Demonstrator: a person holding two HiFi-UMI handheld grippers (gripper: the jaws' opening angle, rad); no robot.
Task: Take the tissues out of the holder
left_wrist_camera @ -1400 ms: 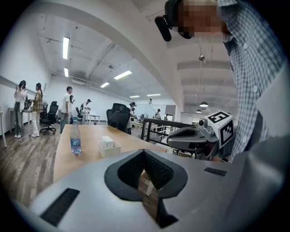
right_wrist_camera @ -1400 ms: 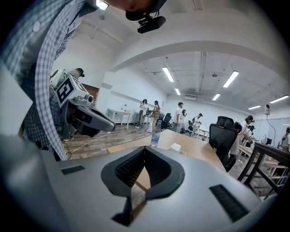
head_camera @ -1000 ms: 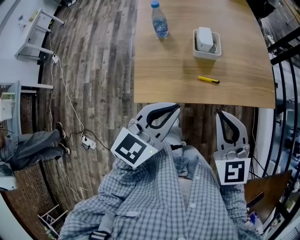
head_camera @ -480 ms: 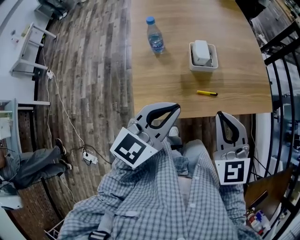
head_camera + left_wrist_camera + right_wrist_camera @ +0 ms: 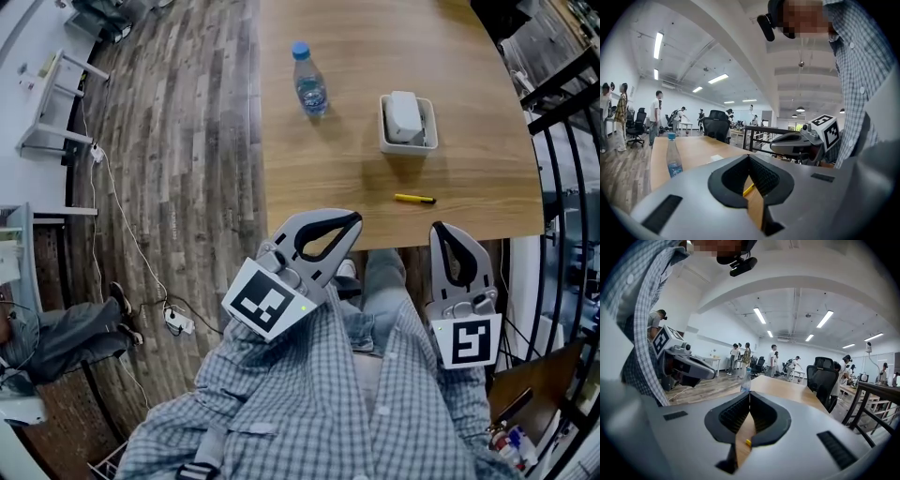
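Observation:
A white holder (image 5: 409, 139) stands on the wooden table (image 5: 347, 159), with a white pack of tissues (image 5: 404, 114) upright in it. Both grippers hang close to my chest, short of the table's near edge. My left gripper (image 5: 353, 220) is shut and empty, its tips touching. My right gripper (image 5: 440, 229) is also shut with nothing in it. In the left gripper view the tissues (image 5: 716, 158) show only as a white sliver past the gripper (image 5: 749, 156). The right gripper (image 5: 749, 393) has its jaws closed tip to tip in its own view.
A water bottle (image 5: 308, 81) with a blue cap stands left of the holder. A yellow pen (image 5: 414, 199) lies near the table's front edge. Cables and a power strip (image 5: 178, 319) lie on the plank floor at left. A black railing (image 5: 562, 112) runs along the right.
The head view has shifted, so the table and its objects sit a little nearer and farther left. Both grippers kept their place by the chest and stayed shut.

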